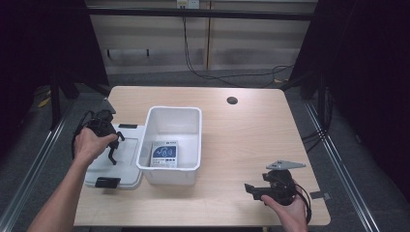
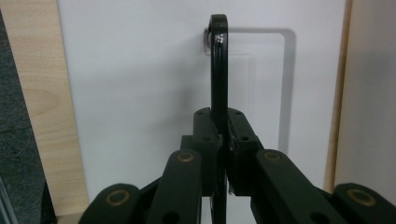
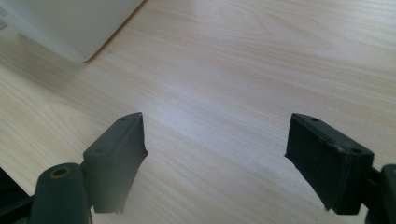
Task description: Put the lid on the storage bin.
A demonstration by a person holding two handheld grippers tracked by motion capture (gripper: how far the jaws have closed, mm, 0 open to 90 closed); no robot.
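Nearest the person, the right gripper is hovering over the near right part of the table, held in the right hand; in the right gripper view its jaws are standing wide apart with nothing between them, bare wood below and a corner of the white bin showing at the upper left. Farther in, on the left, the left hand is holding the left gripper down over the white lid, which is lying flat on the table just beside the bin's left wall. In the left gripper view the jaws are pressing together, one finger reaching edge-on up over the lid's white surface; whether they are pinching anything I cannot tell. A black clip is sitting at the lid's near edge. The bin is standing open at mid-table, and a blue-and-white packet is lying on its floor toward the near wall. Beyond, a dark round hole is showing in the tabletop near the far edge.
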